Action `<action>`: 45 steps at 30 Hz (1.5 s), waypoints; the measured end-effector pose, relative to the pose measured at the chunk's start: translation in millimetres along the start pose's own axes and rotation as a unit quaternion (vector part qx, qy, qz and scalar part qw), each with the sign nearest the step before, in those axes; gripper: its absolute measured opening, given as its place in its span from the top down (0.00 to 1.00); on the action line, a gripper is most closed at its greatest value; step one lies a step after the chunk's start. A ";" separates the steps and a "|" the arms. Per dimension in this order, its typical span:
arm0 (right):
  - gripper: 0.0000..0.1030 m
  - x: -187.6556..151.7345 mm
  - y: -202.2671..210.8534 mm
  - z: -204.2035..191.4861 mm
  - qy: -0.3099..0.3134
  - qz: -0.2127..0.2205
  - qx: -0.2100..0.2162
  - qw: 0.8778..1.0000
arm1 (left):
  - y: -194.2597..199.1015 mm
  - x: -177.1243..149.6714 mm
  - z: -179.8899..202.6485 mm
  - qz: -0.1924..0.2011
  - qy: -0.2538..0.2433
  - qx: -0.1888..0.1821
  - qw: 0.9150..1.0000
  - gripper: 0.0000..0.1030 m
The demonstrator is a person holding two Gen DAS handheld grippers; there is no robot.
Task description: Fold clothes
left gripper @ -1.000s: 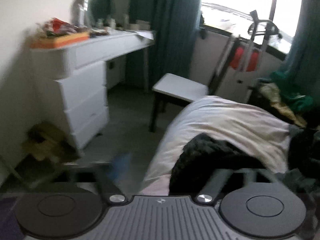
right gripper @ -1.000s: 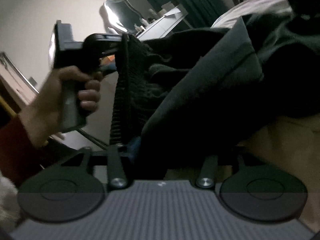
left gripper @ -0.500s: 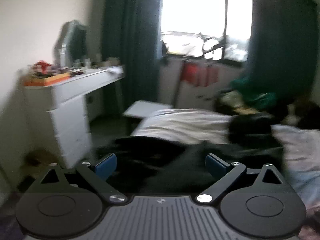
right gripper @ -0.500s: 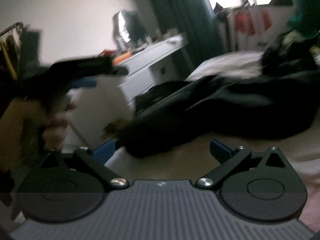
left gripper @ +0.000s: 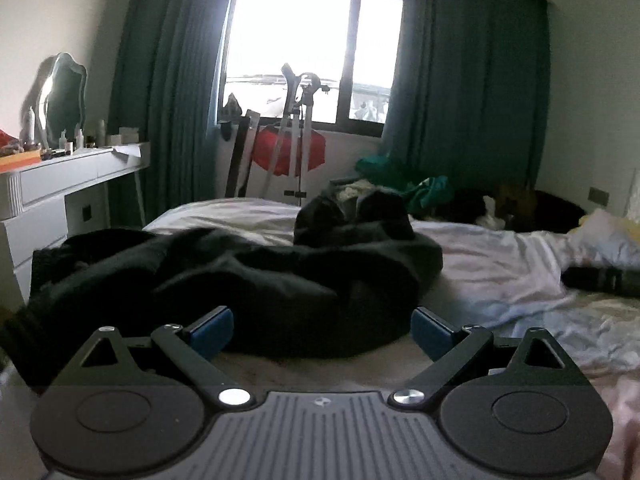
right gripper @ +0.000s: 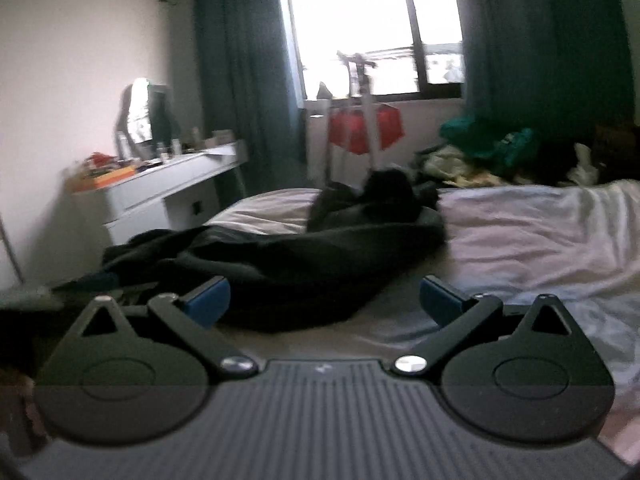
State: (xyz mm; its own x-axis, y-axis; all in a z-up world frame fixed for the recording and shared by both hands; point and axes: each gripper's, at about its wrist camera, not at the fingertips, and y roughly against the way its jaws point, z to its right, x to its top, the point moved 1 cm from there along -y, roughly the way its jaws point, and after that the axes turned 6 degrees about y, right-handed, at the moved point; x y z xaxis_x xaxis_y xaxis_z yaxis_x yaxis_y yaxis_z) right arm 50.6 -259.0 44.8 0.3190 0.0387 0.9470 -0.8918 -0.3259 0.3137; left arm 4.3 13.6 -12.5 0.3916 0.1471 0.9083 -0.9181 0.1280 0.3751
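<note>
A black garment [left gripper: 248,280] lies crumpled in a heap on the bed [left gripper: 500,264], and it also shows in the right wrist view [right gripper: 304,264]. My left gripper [left gripper: 322,330] is open and empty, its blue-padded fingers just in front of the heap. My right gripper [right gripper: 324,300] is open and empty, also just short of the garment. A second dark clothing lump [left gripper: 356,216] sits behind the heap.
A white dresser [left gripper: 52,192] with a mirror [left gripper: 64,100] stands at the left. A metal rack with red fabric [left gripper: 292,152] stands under the window. A pile of green and mixed clothes [left gripper: 412,188] lies at the far bed end. A dark item [left gripper: 604,280] lies at right.
Both grippers let go of the black garment and opened. The garment dropped from hanging in the air to a heap on the bed. Both cameras swung to face the window.
</note>
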 end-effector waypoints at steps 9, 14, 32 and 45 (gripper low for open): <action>0.00 0.3 -22.7 13.4 -0.039 0.000 -0.021 0.999 | -45.4 -2.2 -18.2 -0.024 -0.017 0.032 0.999 0.06; 0.00 -9.4 -35.4 27.7 -0.061 -0.019 -0.029 0.998 | -102.6 33.4 -24.5 -0.033 -0.056 0.035 0.997 0.07; 0.00 -56.7 -121.3 64.1 -0.152 -0.112 0.041 0.981 | -385.8 147.6 -20.3 -0.190 -0.150 -0.019 0.970 0.12; 0.00 -76.4 -129.6 92.1 -0.248 -0.123 0.055 0.959 | -372.3 124.1 8.5 -0.281 -0.222 0.012 0.934 0.98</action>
State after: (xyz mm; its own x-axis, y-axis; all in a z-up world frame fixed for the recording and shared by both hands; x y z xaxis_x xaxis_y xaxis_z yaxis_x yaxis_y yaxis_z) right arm 171.4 -306.8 -74.6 0.6534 -0.3180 0.6870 -0.7393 -0.4632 0.4887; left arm 394.2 -24.1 -37.9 0.7522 -0.3591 0.5524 -0.5789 0.0401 0.8144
